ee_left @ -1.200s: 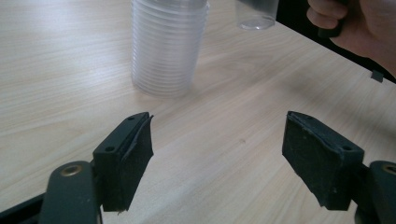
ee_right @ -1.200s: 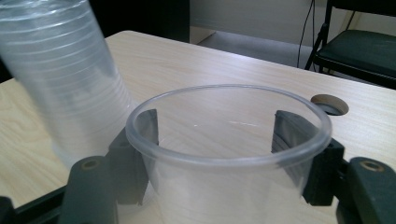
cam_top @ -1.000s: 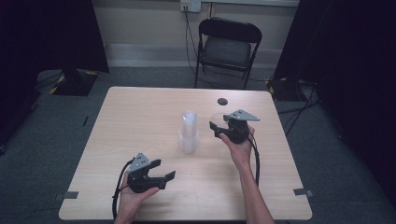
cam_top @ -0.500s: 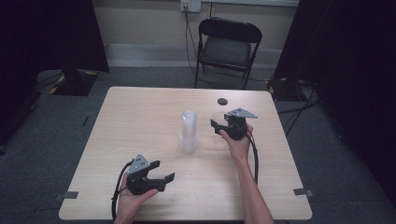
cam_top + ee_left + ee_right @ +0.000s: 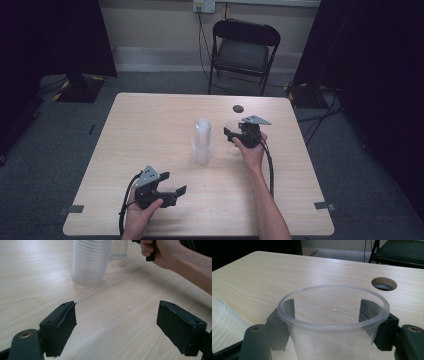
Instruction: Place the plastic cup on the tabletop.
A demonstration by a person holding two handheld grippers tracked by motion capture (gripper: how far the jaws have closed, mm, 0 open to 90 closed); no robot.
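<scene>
One clear cup [image 5: 332, 322] upright (mouth up) | right tool [image 5: 329, 317] gripping it | left tool [image 5: 125, 325] wide

Clear cup [image 5: 333, 322] between black jaws

Your clear plastic cup [image 5: 334, 322] stands upright, mouth up, between the jaws, toward the table's far right corner. The stack of clear cups [image 5: 202, 141] stands upright mid-table, just beside it.

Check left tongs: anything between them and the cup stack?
Nothing visible. The left tongs stand open, with bare table running up to the cup stack. The single cup sits off to the side, between the right tongs.
</scene>
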